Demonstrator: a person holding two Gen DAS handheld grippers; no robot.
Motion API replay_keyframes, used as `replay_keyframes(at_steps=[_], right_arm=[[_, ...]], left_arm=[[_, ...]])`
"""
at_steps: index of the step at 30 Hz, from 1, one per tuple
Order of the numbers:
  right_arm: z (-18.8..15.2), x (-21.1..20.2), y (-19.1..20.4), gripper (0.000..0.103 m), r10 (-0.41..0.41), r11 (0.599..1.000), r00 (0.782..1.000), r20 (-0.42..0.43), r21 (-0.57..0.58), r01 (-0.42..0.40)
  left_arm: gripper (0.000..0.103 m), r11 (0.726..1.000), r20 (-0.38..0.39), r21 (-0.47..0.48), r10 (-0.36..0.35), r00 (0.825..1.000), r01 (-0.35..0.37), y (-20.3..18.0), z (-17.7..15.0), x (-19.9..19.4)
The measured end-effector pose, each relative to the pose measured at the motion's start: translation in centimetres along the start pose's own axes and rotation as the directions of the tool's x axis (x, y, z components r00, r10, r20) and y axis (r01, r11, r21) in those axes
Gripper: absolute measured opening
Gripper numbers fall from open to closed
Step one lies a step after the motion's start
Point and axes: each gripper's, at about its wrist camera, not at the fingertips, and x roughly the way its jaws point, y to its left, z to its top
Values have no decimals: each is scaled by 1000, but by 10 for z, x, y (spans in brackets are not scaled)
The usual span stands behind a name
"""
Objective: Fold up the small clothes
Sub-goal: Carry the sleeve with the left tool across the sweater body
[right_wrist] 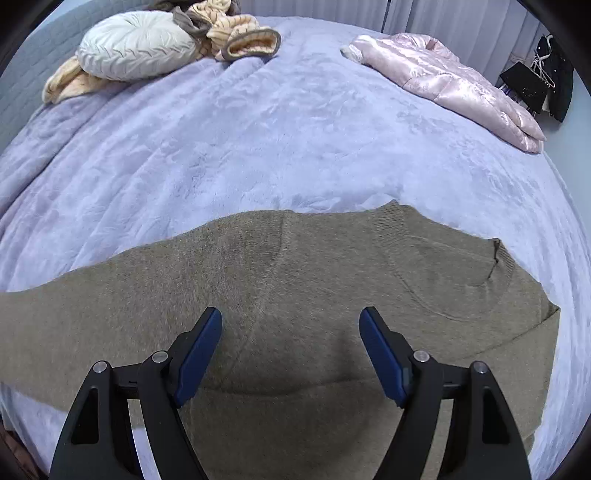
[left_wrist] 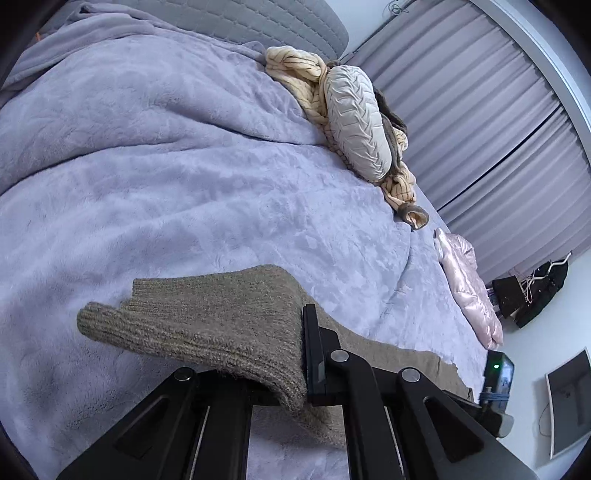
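A brown knitted sweater point(right_wrist: 314, 295) lies spread on the lilac bed blanket point(right_wrist: 258, 147), neckline toward the right. In the left wrist view my left gripper point(left_wrist: 301, 354) is shut on the ribbed cuff end of the sweater's sleeve point(left_wrist: 207, 321), which is lifted off the blanket and drapes over the left finger. In the right wrist view my right gripper point(right_wrist: 291, 350) hovers open above the sweater's body near the shoulder seam, its blue pads point(right_wrist: 199, 358) wide apart with nothing between them.
A round pale cushion point(right_wrist: 136, 44) and a cream striped garment point(right_wrist: 236, 33) lie at the bed's far left. A folded pink satin jacket point(right_wrist: 454, 85) sits at the far right. Curtains point(left_wrist: 480, 110) hang beyond the bed; dark items point(right_wrist: 543, 81) stand near the wall.
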Motion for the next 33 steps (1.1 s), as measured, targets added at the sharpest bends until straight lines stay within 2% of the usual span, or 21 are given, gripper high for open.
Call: replay_keyframes(at_steps=[3, 5, 6, 7, 8, 9, 10, 12, 15, 17, 19, 20, 23, 24, 28, 29, 30, 31, 32, 33], right_arm=[[-5, 13, 40, 80, -32, 999, 999, -20, -43, 31], [-12, 11, 70, 80, -47, 995, 999, -3, -88, 46], [-15, 7, 80, 80, -22, 994, 1000, 2, -110, 22], [-17, 2, 91, 80, 49, 991, 999, -5, -128, -49], [-19, -4, 97, 80, 159, 978, 987, -28, -130, -161], [-21, -9, 99, 80, 273, 954, 961, -53, -117, -277], [-22, -16, 96, 80, 345, 932, 937, -57, -95, -349], [-20, -25, 84, 80, 333, 940, 943, -17, -64, -334], [-7, -17, 40, 80, 395, 913, 919, 23, 105, -395], [-1, 1, 18, 80, 472, 858, 882, 13, 225, -462], [-6, 23, 14, 80, 558, 801, 829, -44, 292, -523], [-13, 30, 15, 80, 573, 789, 817, -62, 311, -530], [-27, 22, 25, 80, 552, 805, 833, -26, 276, -525], [-32, 16, 29, 80, 568, 797, 823, -28, 266, -541], [-55, -1, 33, 80, 703, 699, 707, -73, 255, -669], [-59, -7, 29, 80, 720, 682, 691, -65, 249, -688], [-61, -14, 22, 80, 719, 682, 693, -49, 238, -692], [-65, -22, 13, 80, 698, 703, 715, -29, 218, -677], [-67, -29, 4, 80, 656, 743, 754, -12, 187, -643], [-69, -35, -6, 80, 596, 794, 803, -1, 148, -589]], left_arm=[[8, 999, 13, 31, -12, 1000, 12, -16, 7, -10], [8, 998, 13, 60, -10, 1000, 9, -28, 10, -16], [8, 997, 12, 72, -9, 1000, 8, -33, 10, -18], [8, 997, 12, 83, -7, 1000, 6, -38, 11, -20], [8, 996, 13, 93, 3, 1000, -4, -42, 11, -22], [8, 995, 13, 100, 11, 1000, -12, -45, 12, -23], [8, 994, 12, 105, 12, 1000, -13, -48, 13, -24], [8, 994, 7, 107, 18, 1000, -19, -52, 13, -25], [8, 993, -1, 115, 30, 1000, -29, -56, 15, -27], [8, 992, 3, 119, 32, 999, -32, -58, 17, -31], [8, 992, 6, 122, 33, 999, -34, -59, 17, -33], [8, 991, 7, 126, 39, 999, -39, -61, 17, -34], [8, 989, -3, 135, 55, 998, -54, -69, 13, -32], [8, 989, -7, 137, 56, 998, -54, -72, 12, -32], [8, 984, -10, 171, 49, 999, -46, -98, 5, -36], [8, 982, -13, 183, 47, 999, -44, -107, 2, -36], [8, 980, -22, 197, 47, 999, -42, -117, -2, -35], [8, 976, -36, 213, 48, 998, -39, -128, -6, -32], [8, 972, -50, 231, 48, 998, -35, -138, -10, -28], [8, 968, -68, 251, 49, 997, -30, -151, -16, -24]])
